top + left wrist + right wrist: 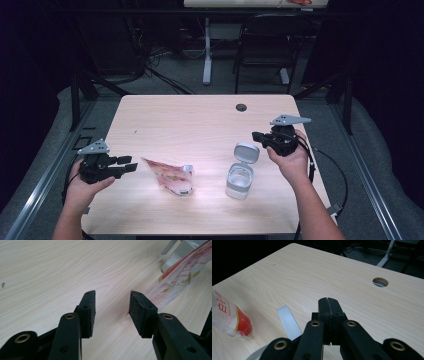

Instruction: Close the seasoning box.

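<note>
On the pale wooden surface (200, 120) two things wait near the front edge: a red-and-white pouch (169, 176), lying flat left of the middle, and a clear jar (240, 181) to its right, toward the front right corner, with its hinged lid (246, 152) flipped open and standing up behind the mouth. The left gripper (127, 164) sits low at the left edge, its jaws spread apart and aimed along the surface at the nearest corner of the pouch; in the left gripper view that corner lies just beyond the right-hand jaw, not yet between the two, and nothing is pinched. The right gripper (256, 136) hovers just behind and to the right of the jar's lid, its jaws pressed tight together on nothing, as the right gripper view shows, with the white lid just beside and below them. Judging from this layout, the jar already stands open and ready, so the opening step looks done; the pouch, however, is untouched by either tool, and picking it up, bringing it over the jar and emptying it would all remain. The work seems to be at an early stage.
</note>
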A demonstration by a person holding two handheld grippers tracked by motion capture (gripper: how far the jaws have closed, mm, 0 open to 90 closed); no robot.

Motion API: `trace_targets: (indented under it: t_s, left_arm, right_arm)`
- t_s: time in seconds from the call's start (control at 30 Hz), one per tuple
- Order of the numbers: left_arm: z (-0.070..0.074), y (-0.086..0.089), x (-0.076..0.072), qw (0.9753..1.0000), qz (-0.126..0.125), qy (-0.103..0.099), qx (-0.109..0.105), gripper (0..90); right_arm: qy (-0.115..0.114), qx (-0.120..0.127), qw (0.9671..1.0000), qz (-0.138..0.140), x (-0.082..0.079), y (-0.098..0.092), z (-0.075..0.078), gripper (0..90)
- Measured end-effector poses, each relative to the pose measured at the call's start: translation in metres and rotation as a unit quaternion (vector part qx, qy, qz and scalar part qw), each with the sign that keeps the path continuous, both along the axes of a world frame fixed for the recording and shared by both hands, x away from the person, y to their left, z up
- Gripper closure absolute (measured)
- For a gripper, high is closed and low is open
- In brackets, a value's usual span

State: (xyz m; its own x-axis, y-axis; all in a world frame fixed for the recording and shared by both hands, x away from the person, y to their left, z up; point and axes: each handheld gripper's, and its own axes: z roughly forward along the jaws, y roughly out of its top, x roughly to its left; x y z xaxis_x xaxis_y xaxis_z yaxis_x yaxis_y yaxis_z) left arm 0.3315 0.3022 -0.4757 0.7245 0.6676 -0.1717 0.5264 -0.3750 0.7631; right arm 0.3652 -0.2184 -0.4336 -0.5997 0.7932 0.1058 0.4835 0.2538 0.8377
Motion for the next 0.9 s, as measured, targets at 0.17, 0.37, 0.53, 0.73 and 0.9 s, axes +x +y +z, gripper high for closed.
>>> trace_targets:
  t_s: [0.17, 0.37, 0.53, 0.73, 0.9]
  left_arm:
    - [-0.0001, 0.0004, 0.0003, 1.0000, 0.003, -0.001, 0.000, 56.4]
    - [-0.0005, 0.0014, 0.0005, 1.0000, 0.007, 0.000, 0.000, 55.8]
    - [-0.0013, 0.0016, 0.0006, 0.9999, 0.012, 0.000, -0.004, 54.7]
    - [-0.0019, 0.0027, 0.0012, 0.9999, 0.013, -0.001, -0.002, 53.8]
    - [-0.0025, 0.0028, 0.0014, 0.9999, 0.016, -0.002, 0.001, 53.0]
  right_arm:
    - [0.004, 0.000, 1.0000, 0.005, -0.0011, 0.0003, -0.0031, 90.0]
    - [0.004, 0.001, 1.0000, 0.008, -0.0032, 0.0020, -0.0058, 90.0]
    - [0.006, 0.000, 0.9999, 0.012, -0.0045, 0.0025, -0.0062, 90.0]
    - [0.008, -0.005, 0.9999, 0.013, -0.0053, 0.0046, -0.0087, 90.0]
    - [0.005, -0.005, 0.9998, 0.017, -0.0074, 0.0065, -0.0079, 90.0]
